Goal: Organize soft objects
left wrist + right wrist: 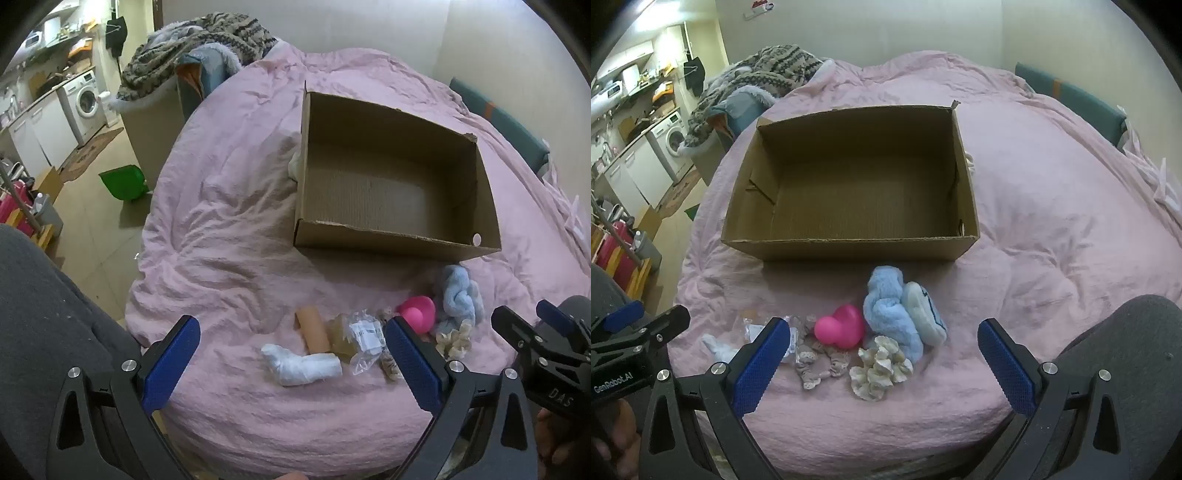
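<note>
An empty cardboard box (849, 251) stands on the pink bedspread (1052, 206), and the same box (391, 243) shows in the left wrist view. In front of it lies a row of soft things: a blue plush (886, 310), a pink heart (842, 326), a cream scrunchie (879, 367), a spotted beige cloth (822, 363). Further left lie a white wrapped roll (301, 363), a tan tube (314, 328) and a clear packet (360, 338). My left gripper (291, 356) is open above the roll. My right gripper (884, 356) is open above the scrunchie. Neither holds anything.
A striped knit blanket (192, 44) is heaped on a bin at the bed's far left corner. Beyond the bed's left edge are a green bag (123, 182) on the floor, a washing machine (83, 101) and pink clutter. A teal headboard (1071, 96) lines the far right. A person's grey-clad legs flank the grippers.
</note>
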A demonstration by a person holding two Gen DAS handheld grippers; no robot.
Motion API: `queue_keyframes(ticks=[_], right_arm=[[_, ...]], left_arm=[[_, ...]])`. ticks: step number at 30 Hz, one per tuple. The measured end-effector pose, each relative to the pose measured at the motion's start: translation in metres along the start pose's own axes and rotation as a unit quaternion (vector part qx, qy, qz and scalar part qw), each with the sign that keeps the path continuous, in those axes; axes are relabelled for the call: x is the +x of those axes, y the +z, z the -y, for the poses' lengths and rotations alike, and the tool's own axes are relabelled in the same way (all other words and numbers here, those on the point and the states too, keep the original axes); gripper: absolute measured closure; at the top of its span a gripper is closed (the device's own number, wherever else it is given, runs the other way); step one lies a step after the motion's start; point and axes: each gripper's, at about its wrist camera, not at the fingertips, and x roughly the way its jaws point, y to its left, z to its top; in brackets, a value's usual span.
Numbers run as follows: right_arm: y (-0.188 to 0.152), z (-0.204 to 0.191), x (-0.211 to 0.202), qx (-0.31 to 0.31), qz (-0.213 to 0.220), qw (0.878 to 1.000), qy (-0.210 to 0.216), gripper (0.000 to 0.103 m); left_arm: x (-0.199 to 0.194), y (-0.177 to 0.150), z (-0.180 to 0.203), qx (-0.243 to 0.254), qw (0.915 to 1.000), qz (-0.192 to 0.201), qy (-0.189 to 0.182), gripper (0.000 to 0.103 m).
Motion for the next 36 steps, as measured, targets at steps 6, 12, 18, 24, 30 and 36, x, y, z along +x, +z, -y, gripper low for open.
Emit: queue_keyframes(ticks=[6,12,18,24,30,36], right_arm=[[-0.0003,-0.0008,0.0015,-0.003,-0.003,1.0,-0.006,0.0],[-0.0033,-0.0004,0.0033,-0.002,-0.005,1.0,-0.006,0.0],[-0.0007,-0.0006,0.0028,-0.002,-0.007,1.0,-0.006,0.0],[0.0,-0.0002,0.0013,-0.002,-0.008,1.0,-0.006,0.0],[-0.0011,0.0003,0.0044,-0.001,-0.01,1.0,-0.006,0.0],[-0.0017,0.0014,0.006,-0.001,-0.011,1.0,-0.006,0.0]], left_arm=[[0.0,0.0011,0.0012,0.002,0.9999,-0.012,0.009,0.003],[-0.0006,0.0009,0.0018,0.003,0.9999,-0.011,0.009,0.003],[0.0047,-0.0012,-0.0008,0.002,0.9999,-0.011,0.007,0.003],[0.0057,-0.0046,-0.0043,0.003,0.9999,-0.01,0.006,0.003],[0.0063,-0.0025,-0.0023,0.001,0.9999,-0.014,0.01,0.003],[0.006,-0.0025,-0.0029,0.001,0.9999,-0.014,0.01,0.003]])
